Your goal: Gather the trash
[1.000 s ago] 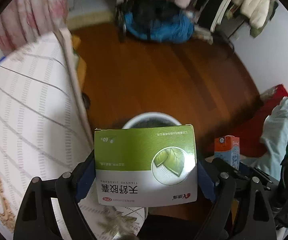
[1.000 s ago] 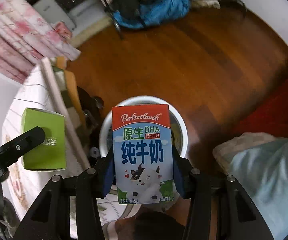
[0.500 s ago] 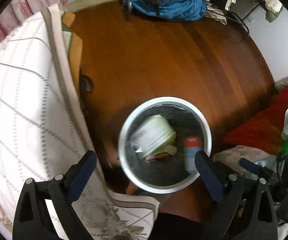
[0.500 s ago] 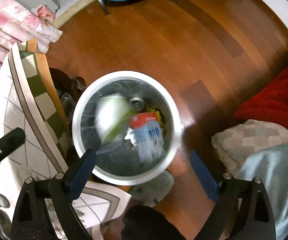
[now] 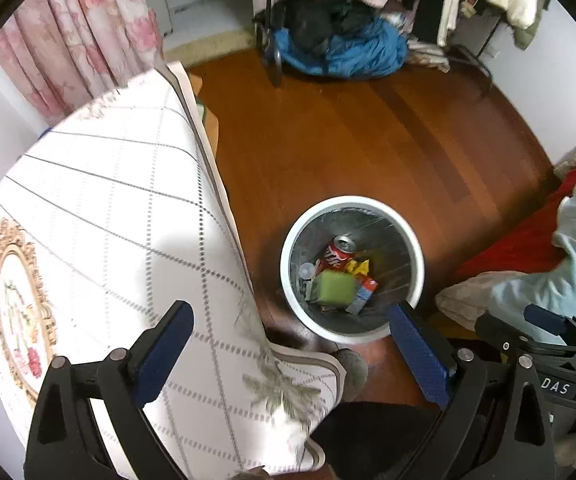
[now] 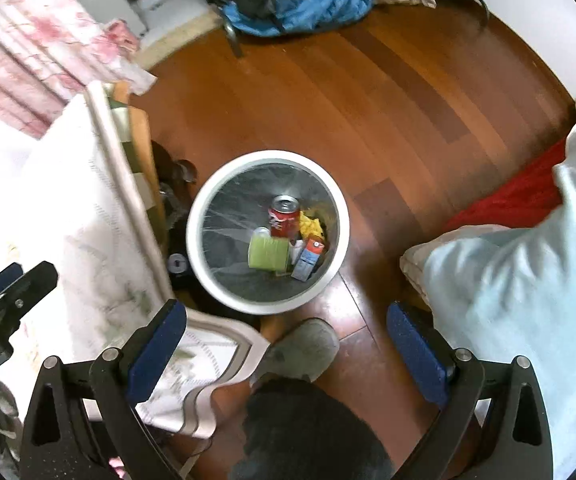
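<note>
A round white trash bin (image 5: 288,240) (image 6: 342,216) with a dark liner stands on the wooden floor. Inside it lie a green box (image 5: 335,289) (image 6: 268,254), a blue and red milk carton (image 5: 362,295) (image 6: 308,260), a red soda can (image 5: 338,254) (image 6: 284,216) and a yellow wrapper (image 5: 358,267) (image 6: 312,222). My left gripper (image 5: 290,352) is open above the bin's near side, nothing between its blue pads. My right gripper (image 6: 285,348) is open too, held over the floor just short of the bin.
A table under a white patterned cloth (image 5: 107,220) (image 6: 87,220) lies left of the bin. A person's grey slipper (image 6: 300,348) and dark trouser leg are below. A red and pale blue bedding pile (image 6: 528,260) is at right, blue bags (image 5: 348,48) at the far wall.
One second ago each gripper was shut on an item: left on the green box, right on the milk carton. Both opened, the items fell into the bin, and both grippers rose away.
</note>
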{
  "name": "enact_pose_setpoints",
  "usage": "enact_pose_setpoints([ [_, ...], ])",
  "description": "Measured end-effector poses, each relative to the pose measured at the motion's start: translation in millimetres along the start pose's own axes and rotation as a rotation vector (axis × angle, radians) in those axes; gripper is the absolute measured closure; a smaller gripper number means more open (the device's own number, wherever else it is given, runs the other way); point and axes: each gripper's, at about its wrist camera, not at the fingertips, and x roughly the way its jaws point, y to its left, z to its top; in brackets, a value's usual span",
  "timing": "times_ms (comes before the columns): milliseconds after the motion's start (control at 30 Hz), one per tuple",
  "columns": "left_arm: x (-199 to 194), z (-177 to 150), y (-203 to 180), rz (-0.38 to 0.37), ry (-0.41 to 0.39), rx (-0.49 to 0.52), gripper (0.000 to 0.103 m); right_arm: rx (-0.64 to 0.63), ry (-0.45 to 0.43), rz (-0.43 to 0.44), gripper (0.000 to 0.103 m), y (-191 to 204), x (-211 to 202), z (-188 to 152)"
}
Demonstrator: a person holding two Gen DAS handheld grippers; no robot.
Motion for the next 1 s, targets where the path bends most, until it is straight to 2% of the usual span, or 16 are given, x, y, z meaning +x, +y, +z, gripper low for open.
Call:
enact_pose_setpoints([
  [533, -149.1, -43.1, 11.5, -0.141, -0.173, 0.027, 0.003, -0.084, -0.198, 0.157, 0.002, 37.7, -180.3, -69.8],
  [800, -202.0, -57.9, 18.8, -0.212, -0.226, 0.027, 0.003, -0.108, -0.234, 0.248, 0.001, 43.9, -234.0, -91.9],
  [1000, -227.7, -64.7, 17.9, -0.244, -0.251, 0.036, 0.003, -0.122, -0.252, 0.270, 0.000, 45.8, -260.1, -101.4],
])
